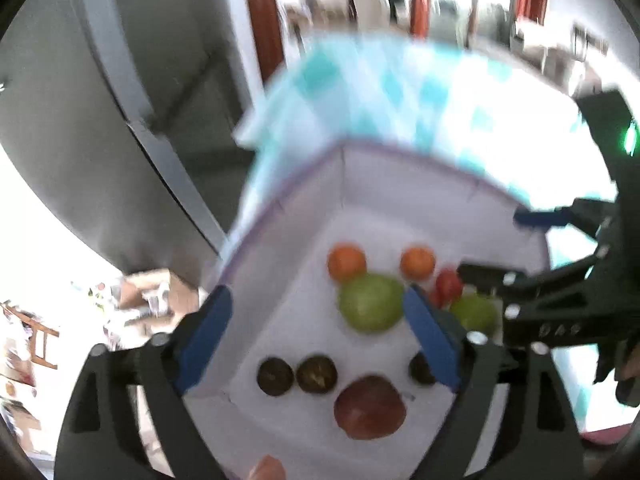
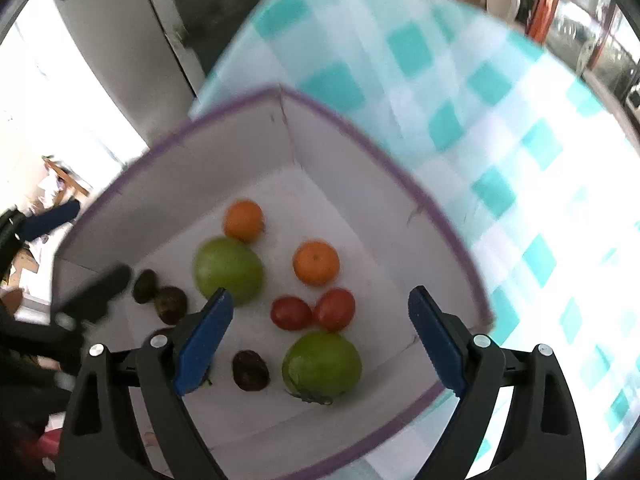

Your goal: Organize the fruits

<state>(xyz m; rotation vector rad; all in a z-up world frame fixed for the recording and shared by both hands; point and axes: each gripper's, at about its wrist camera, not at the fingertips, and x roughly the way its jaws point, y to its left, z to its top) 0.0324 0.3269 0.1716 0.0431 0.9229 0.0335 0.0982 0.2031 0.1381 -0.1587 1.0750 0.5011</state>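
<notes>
White cardboard box (image 2: 352, 152) with a purple rim sits on the teal-checked tablecloth (image 2: 500, 120), holding two oranges (image 2: 316, 262), two green apples (image 2: 322, 364), two tomatoes (image 2: 334, 309) and dark passion fruits (image 2: 250, 370). Your right gripper (image 2: 318, 344) hangs spread over the box's near right corner. Your left gripper (image 1: 318, 340) is spread too, above a red apple (image 1: 370, 407) by the near edge.

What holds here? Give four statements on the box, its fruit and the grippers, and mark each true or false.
1. Both the left gripper and the right gripper are open and empty. True.
2. The box holds two oranges. True.
3. The box has a green rim. False: the rim is purple.
4. The two red fruits lie outside on the checked cloth. False: they lie inside the box, side by side.
</notes>
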